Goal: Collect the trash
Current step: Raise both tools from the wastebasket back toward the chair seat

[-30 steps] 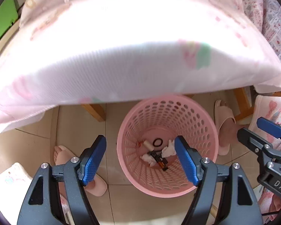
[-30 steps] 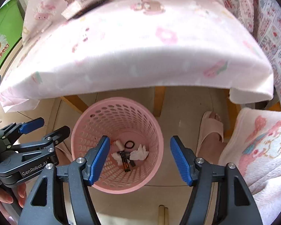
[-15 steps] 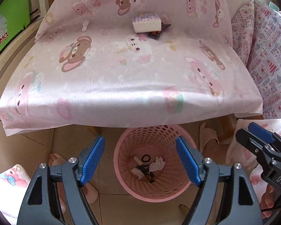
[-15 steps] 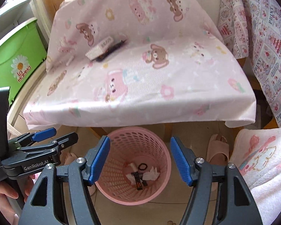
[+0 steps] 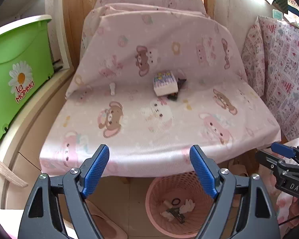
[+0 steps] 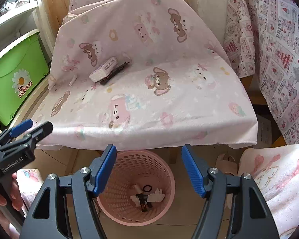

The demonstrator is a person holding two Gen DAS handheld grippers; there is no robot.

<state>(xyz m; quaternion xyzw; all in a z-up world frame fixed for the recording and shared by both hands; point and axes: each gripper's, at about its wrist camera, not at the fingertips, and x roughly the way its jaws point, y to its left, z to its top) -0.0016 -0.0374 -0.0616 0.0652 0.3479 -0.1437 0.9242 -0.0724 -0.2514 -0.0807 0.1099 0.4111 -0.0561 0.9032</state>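
While the small box [image 5: 165,83] lies toward the back of the cushioned seat [image 5: 189,135], just ahead of the fold where seat meets backrest, you should judge it as light and fairly stiff, likely a paper carton that will dent if you squeeze hard. Take it across its two long sides, where the walls are flat and parallel. A dark flat thing [image 5: 176,95] lies partly under its right-hand end and touches it; that looks thin and hard to pinch off soft cloth, so expect to catch it by an exposed end, and what it is you cannot tell from here. A little white scrap [image 5: 112,87] sits apart nearer the seat's left edge, probably weightless and soft.

The seat cover is loose cloth and may bunch up between the pads if you press down too far.

Your left claw [image 5: 149,171] has just been opening and stands released with nothing between its pads; your right claw [image 6: 149,170] is released and empty too. Both hang off the seat's front edge, above the pink basket [image 6: 165,205] on the floor, which already holds a few scraps.
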